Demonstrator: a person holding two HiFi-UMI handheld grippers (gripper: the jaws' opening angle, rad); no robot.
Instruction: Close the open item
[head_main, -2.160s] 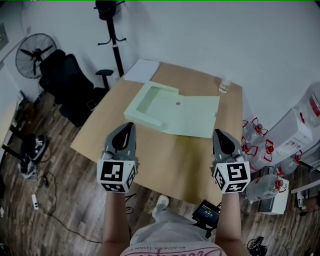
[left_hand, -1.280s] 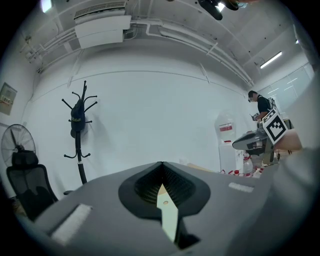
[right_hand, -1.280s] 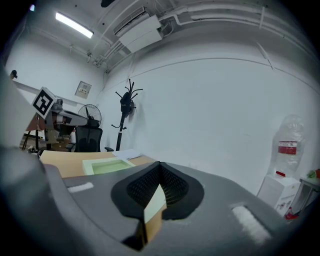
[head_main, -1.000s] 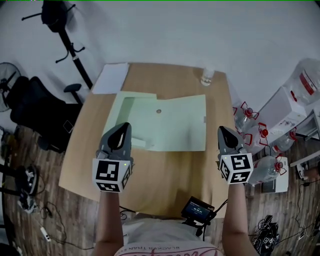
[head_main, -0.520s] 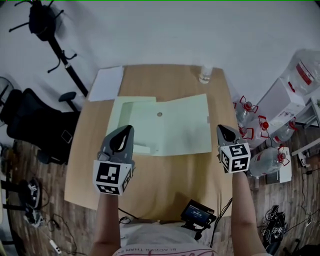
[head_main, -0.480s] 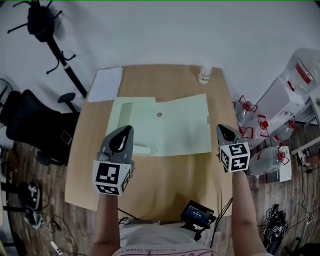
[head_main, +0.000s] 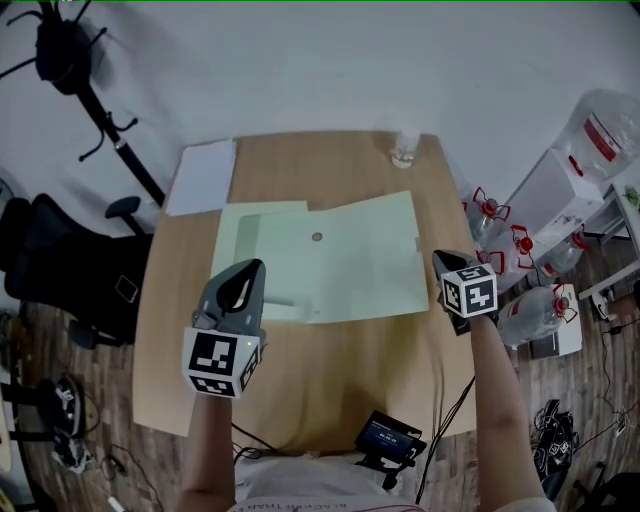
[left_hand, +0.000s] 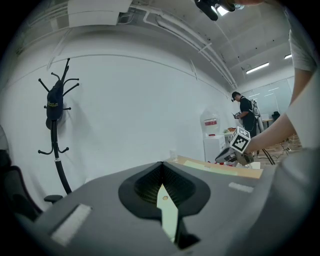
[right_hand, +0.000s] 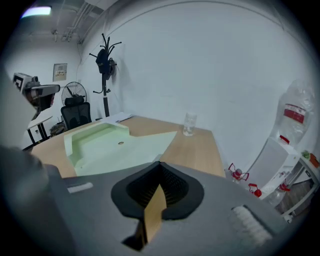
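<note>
Wooden table (head_main: 330, 370) bears open pale-green folder (head_main: 350, 265) (white wall (head_main: 300, 70) behind).

the box file (head_main: 350, 270) is pale green, the table (head_main: 330, 370) tan, the paper (head_main: 202, 176) white.

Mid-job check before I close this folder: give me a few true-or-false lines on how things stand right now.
1. The green folder lies open on the table. True.
2. The left tongs are clamped on the folder's flap. False: they are shut with nothing in them, near the folder's near left corner.
3. A clear glass stands at the table's far edge. True.
4. The white sheet lies on top of the folder. False: it lies beside the folder, at the table's far left corner.
5. The right tongs are shut and hold nothing. True: they are by the folder's right edge.
</note>
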